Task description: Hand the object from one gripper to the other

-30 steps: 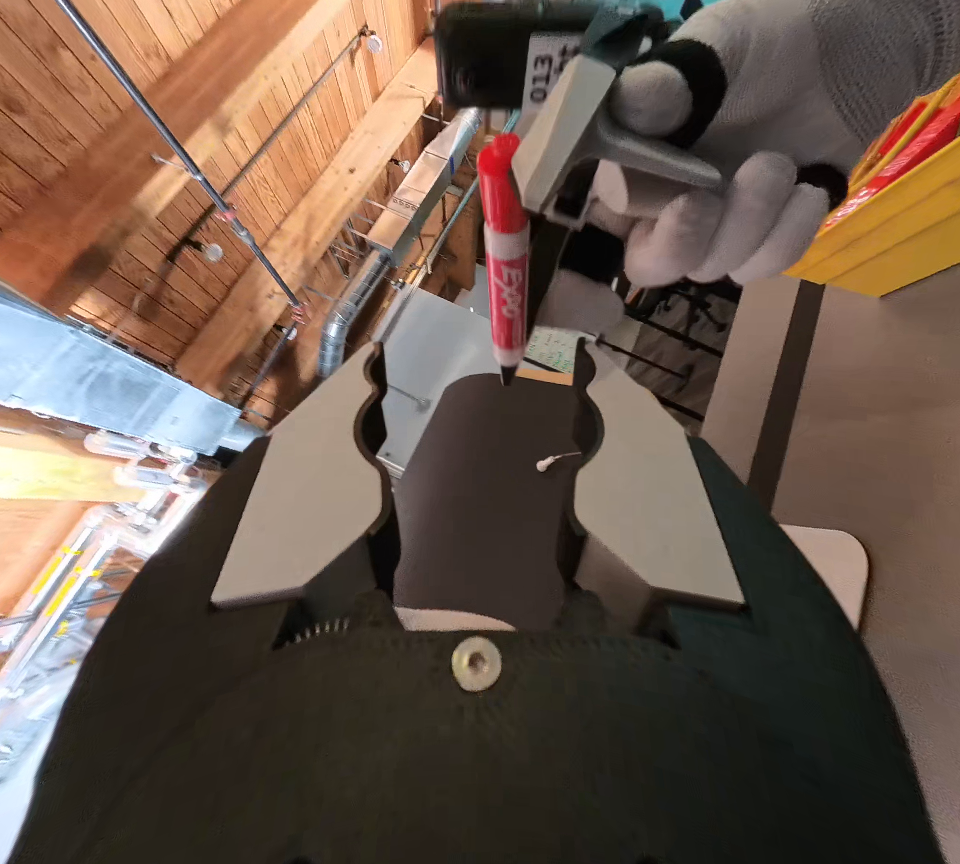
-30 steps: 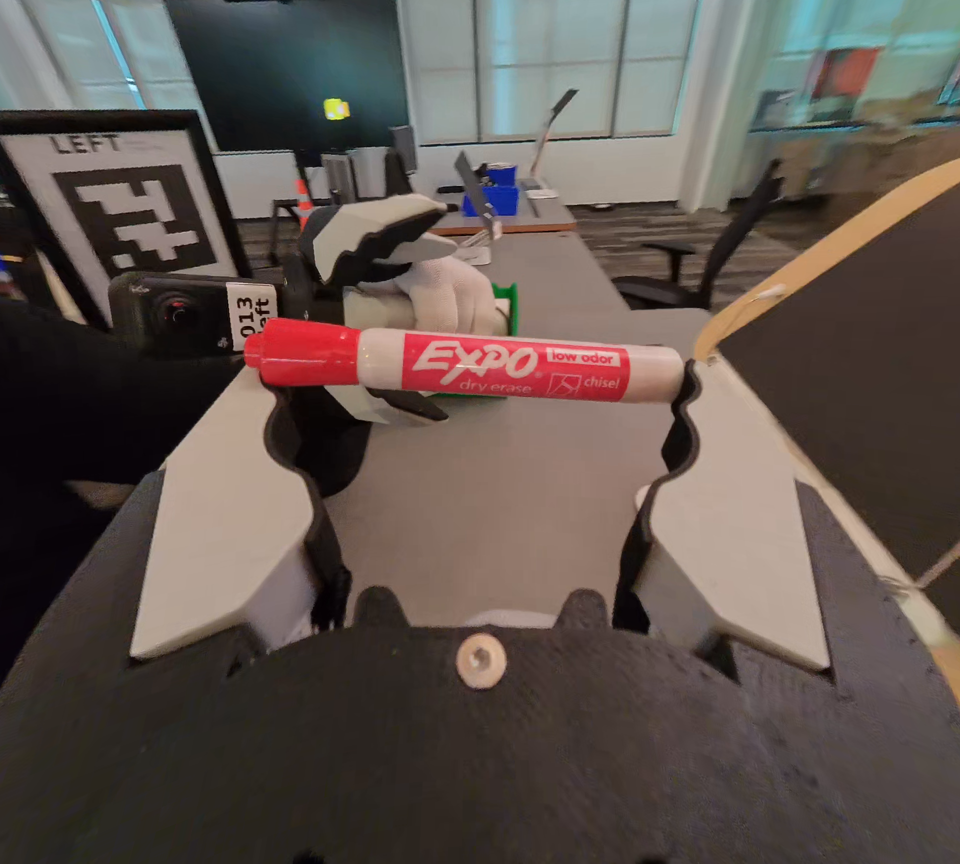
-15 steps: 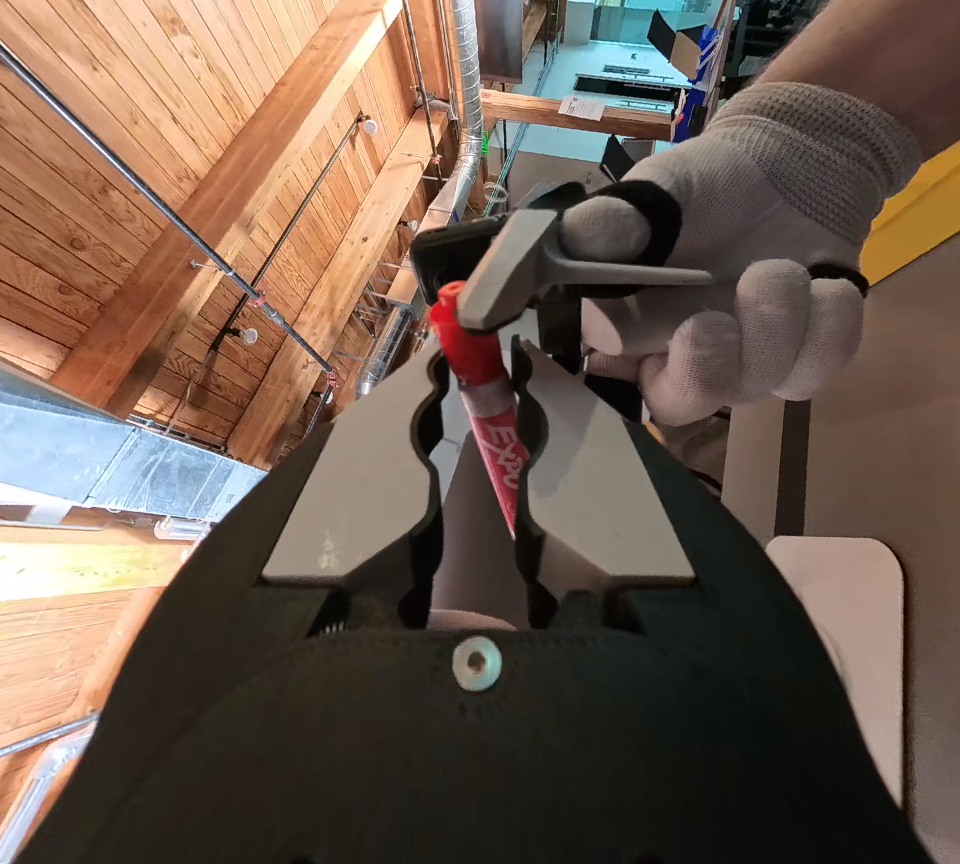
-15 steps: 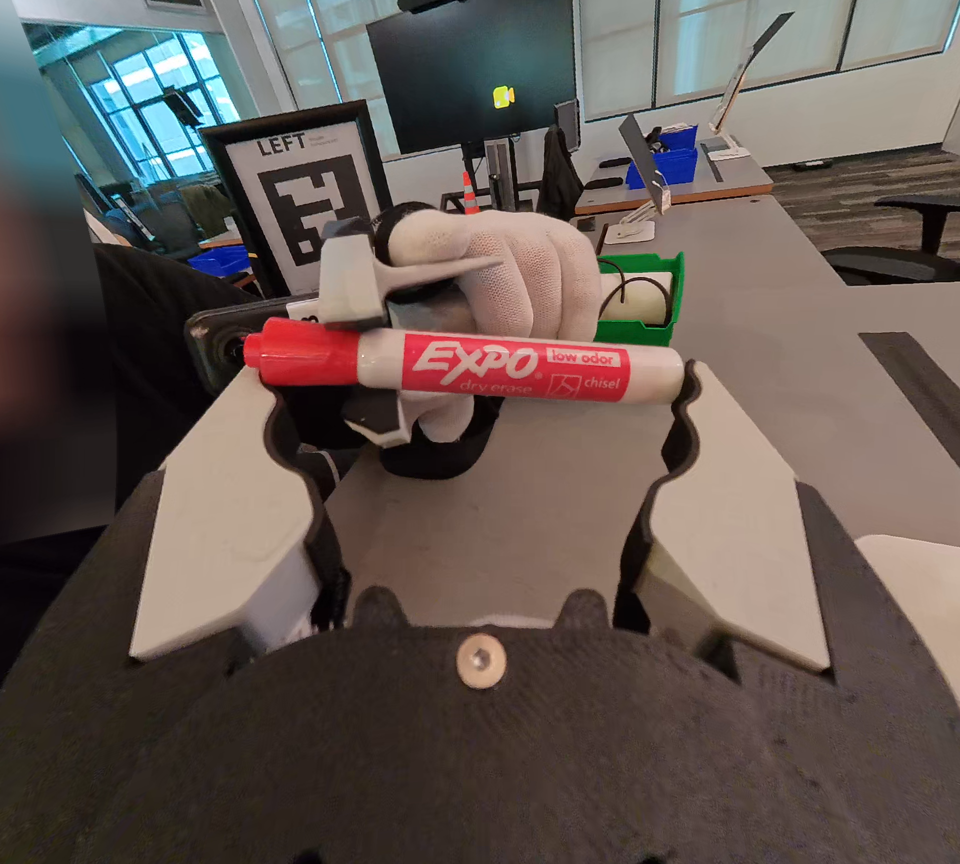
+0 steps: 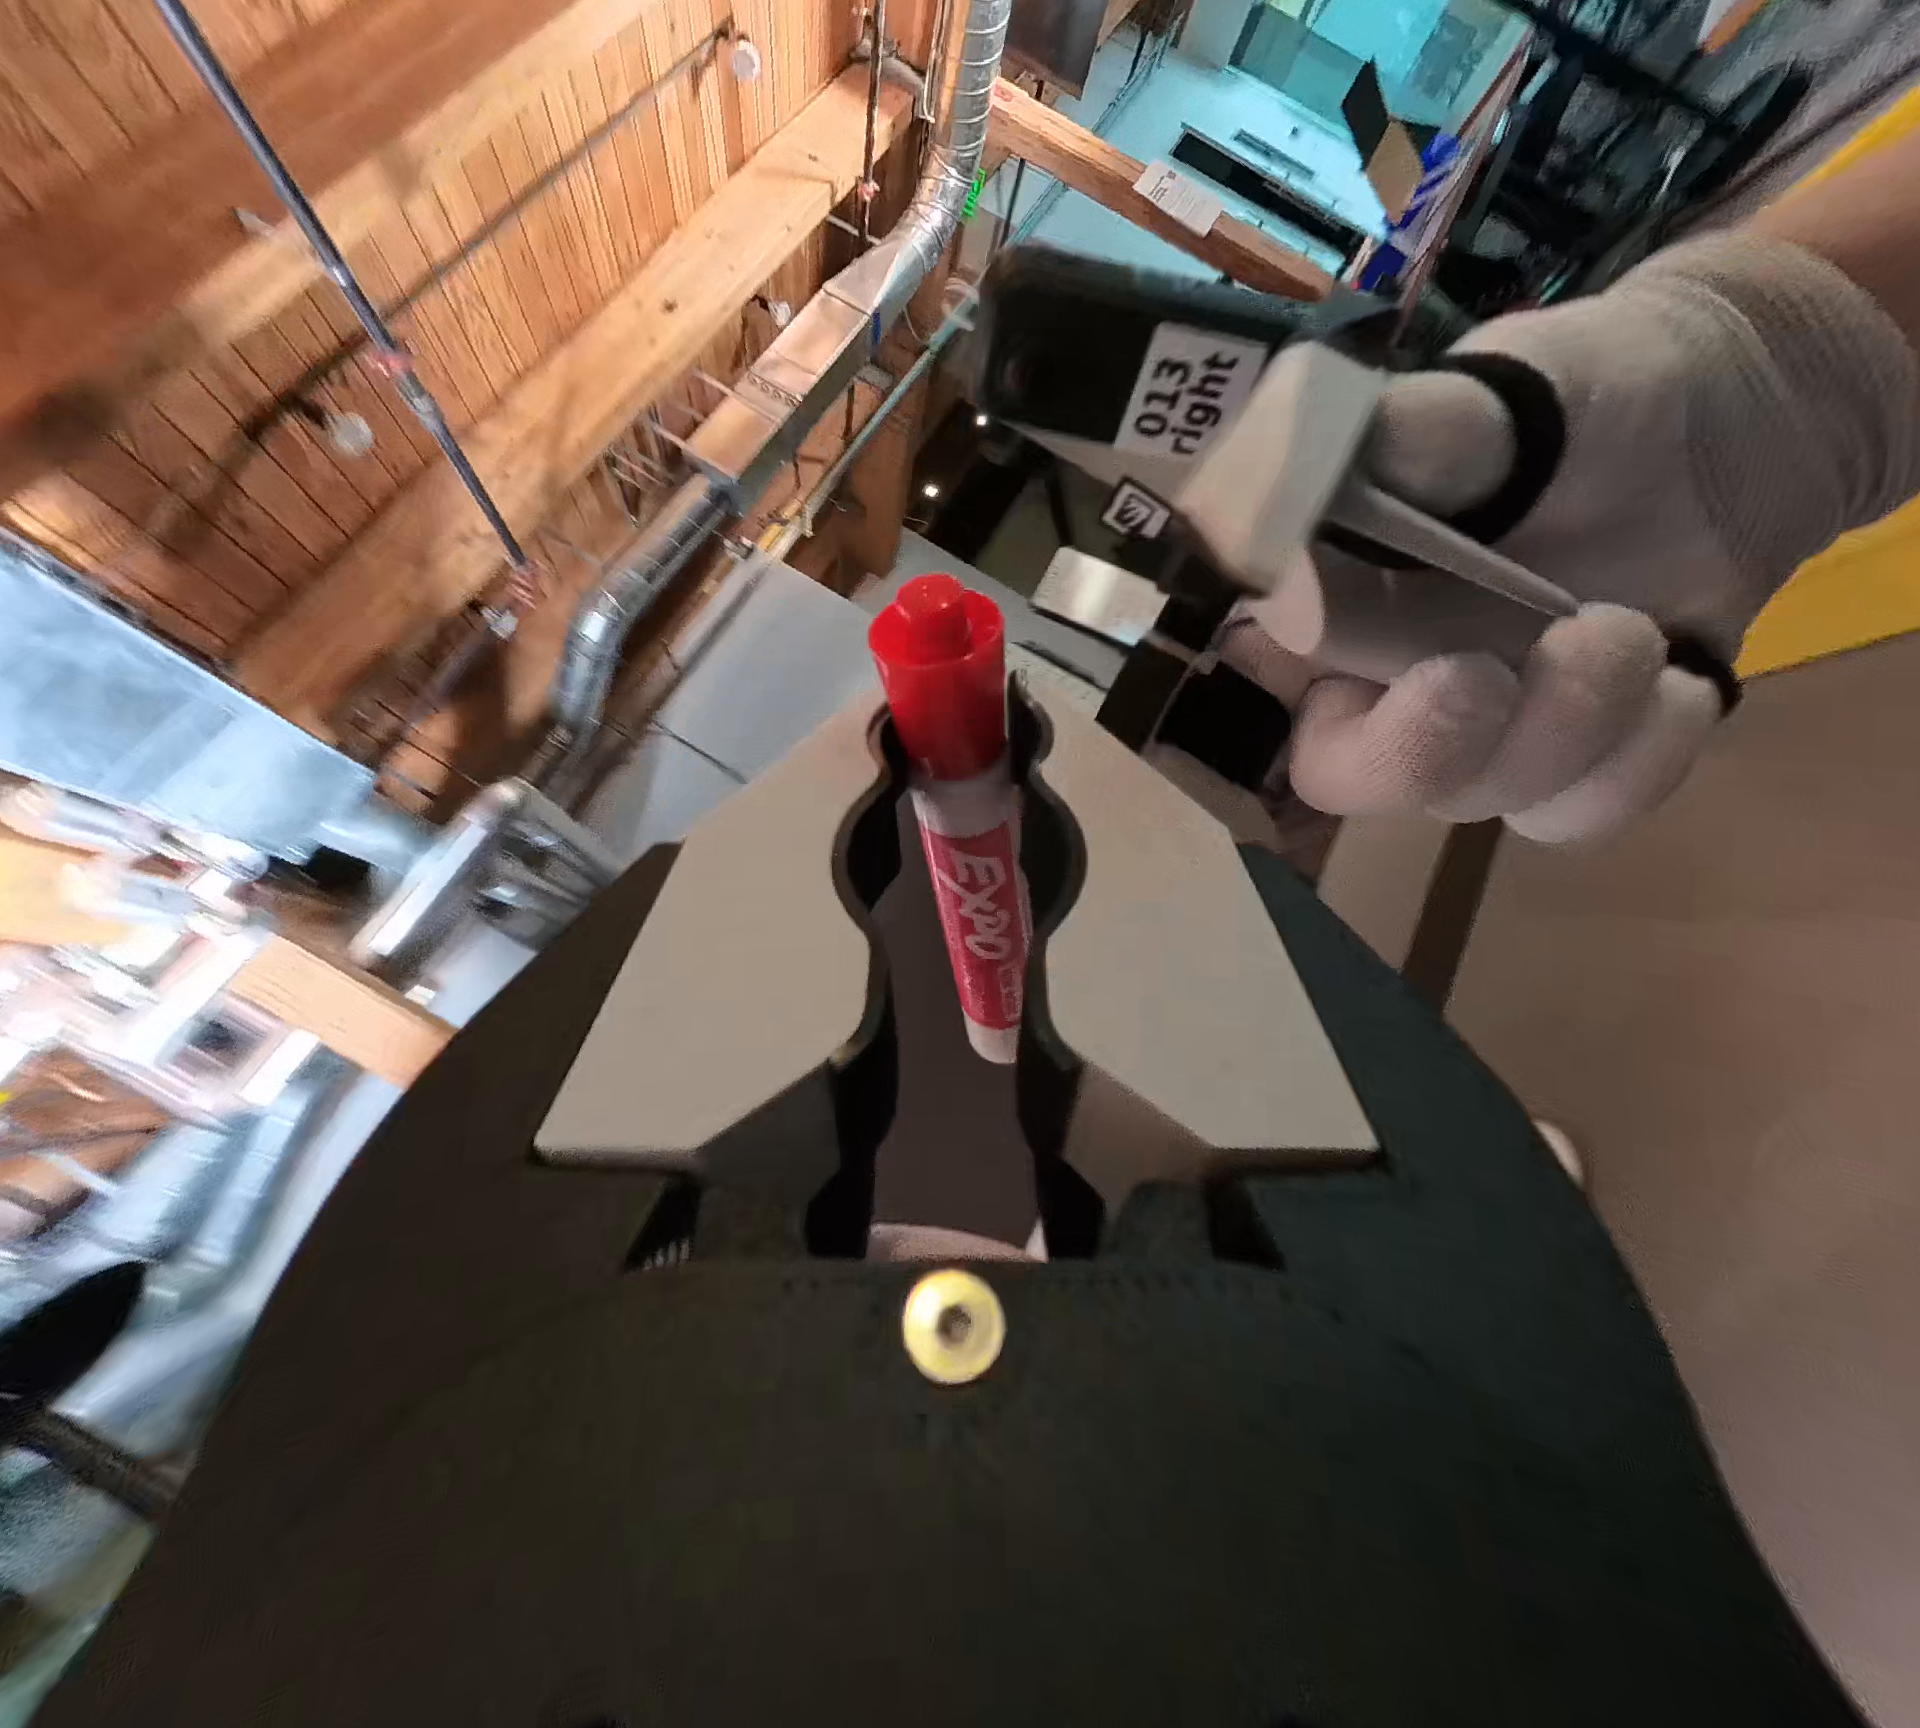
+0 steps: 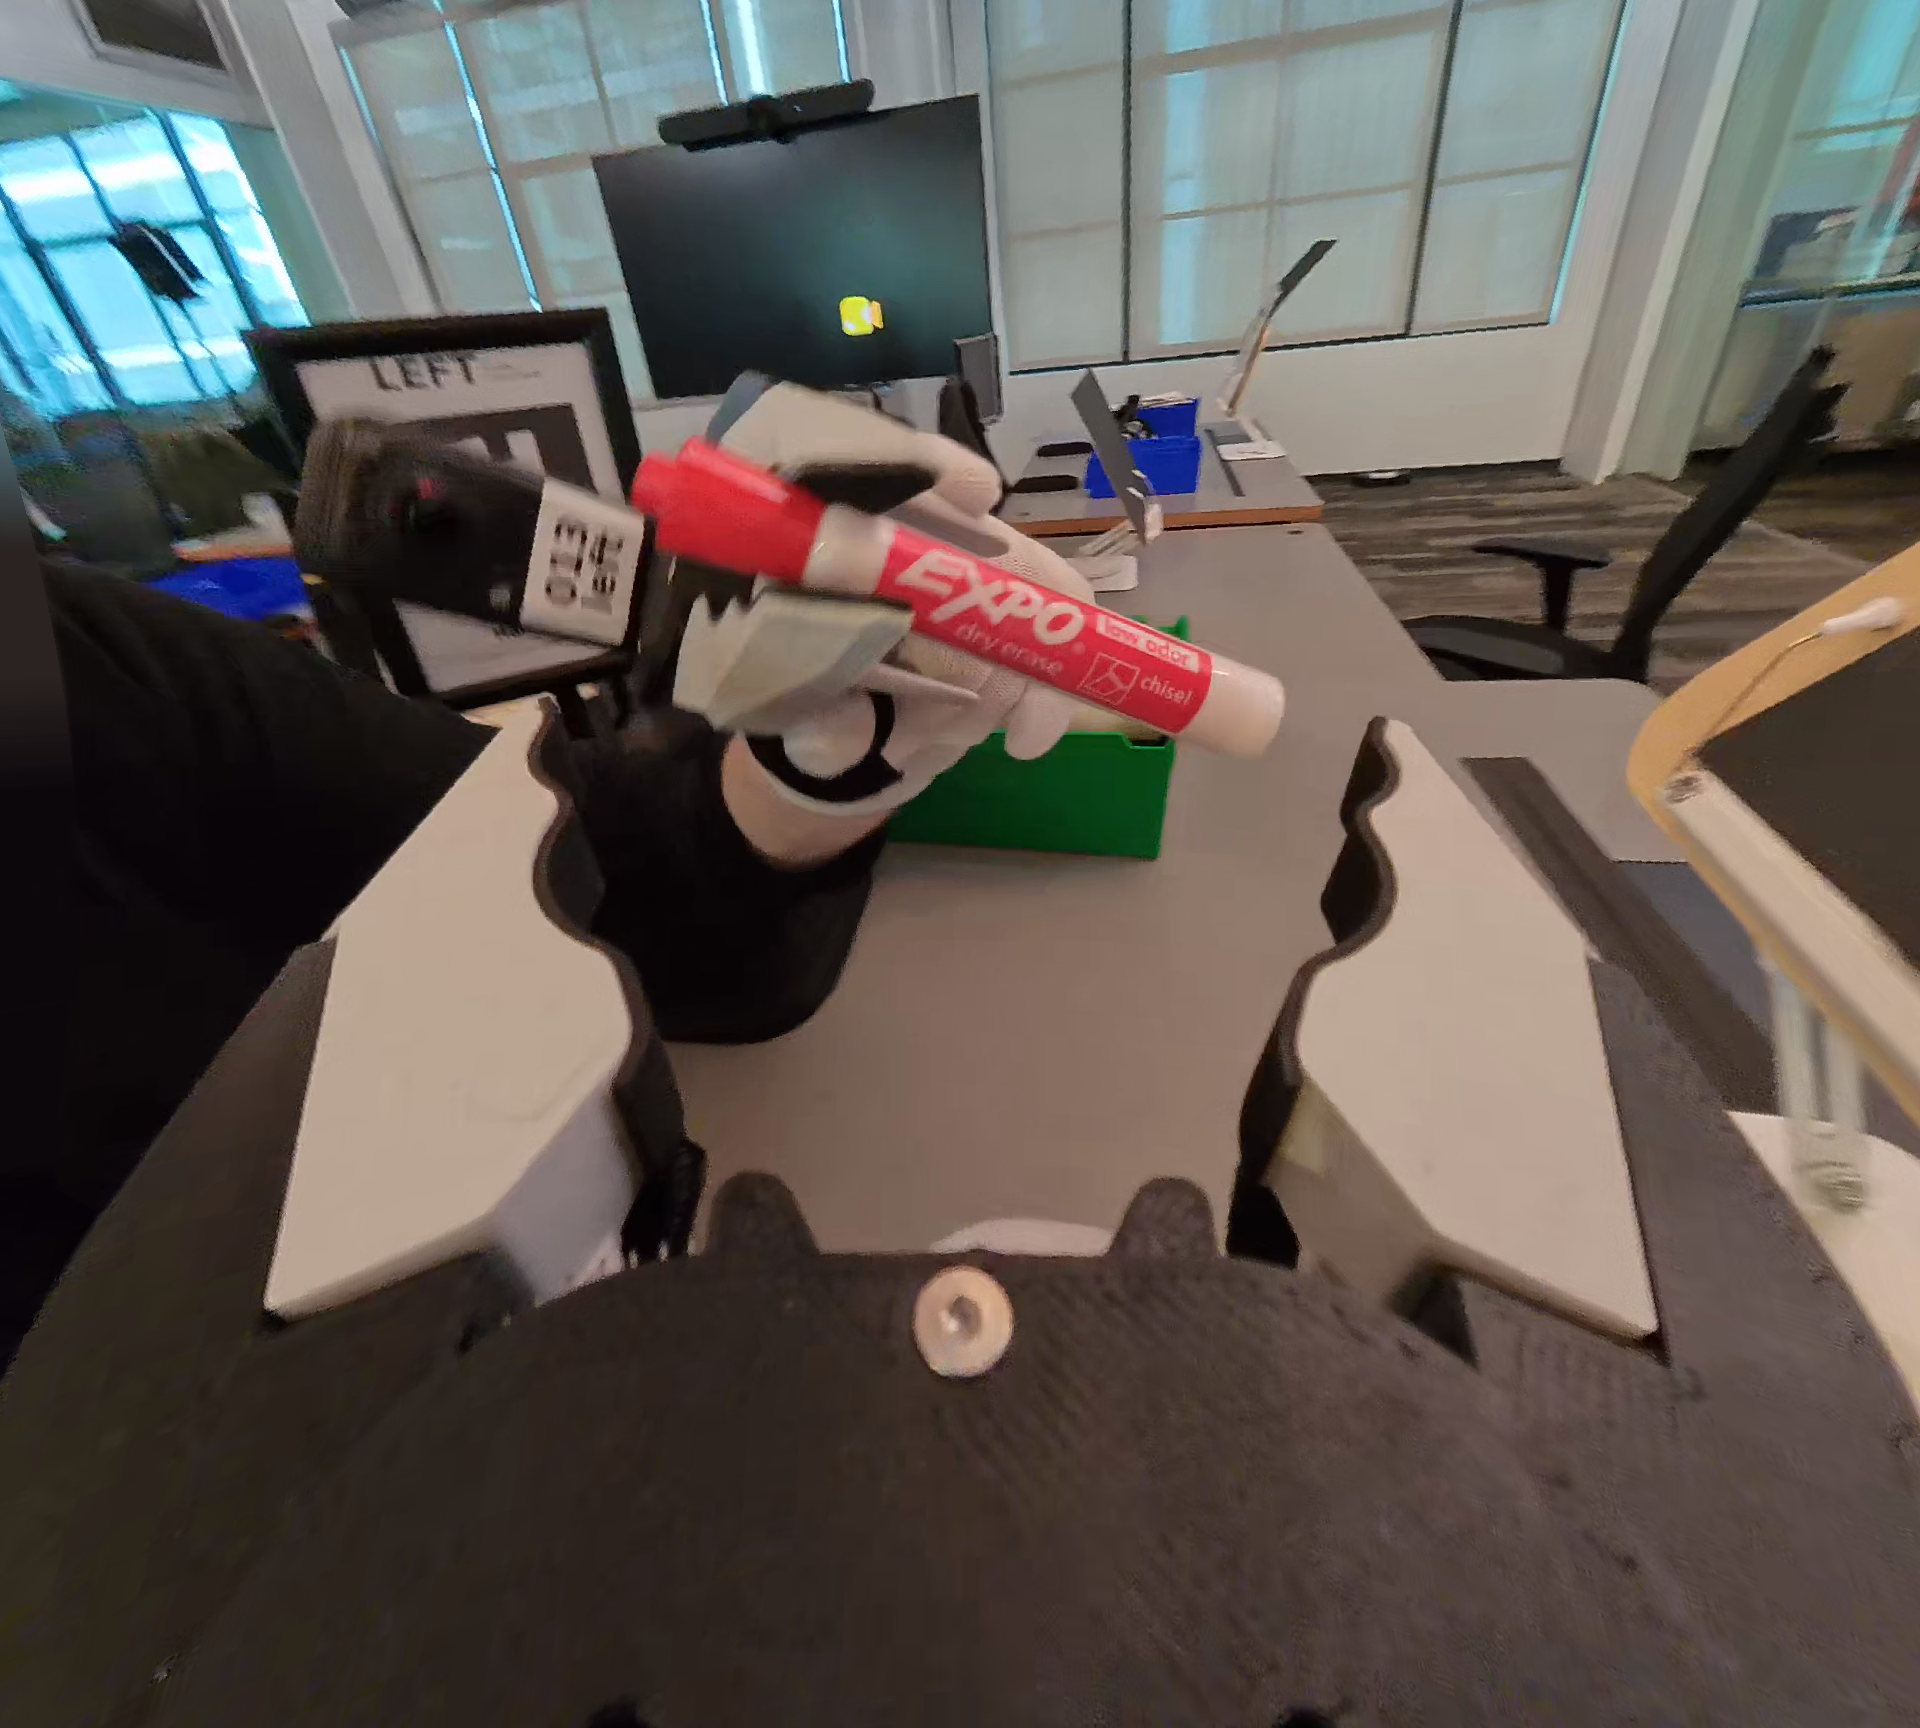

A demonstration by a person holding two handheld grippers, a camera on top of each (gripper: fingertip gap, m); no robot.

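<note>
1. Ceiling planks of warm wood fill the left of your left wrist view, crossed by a silver duct.
2. Your left gripper has its two grey fingers drawn close together, clamped on the red dry-erase marker just below its red cap. The cap stands out past the fingertips, and the white-ended barrel runs back between the fingers toward the camera.
3. Right of it in that view, your right gripper sits apart from the marker, gripped by a white-gloved hand; its finger gap is hidden from this angle.
4. In your right wrist view, the left gripper appears at centre-left, held by your other white-gloved hand, with the marker pinched near its cap and slanting down to the right.
5. Your right gripper has its fingers spread wide with nothing between them; the marker floats above and beyond the gap, touching neither finger.
6. Behind the marker a green bin rests on the grey table; a dark monitor stands farther back, and a black office chair is at right.
</note>
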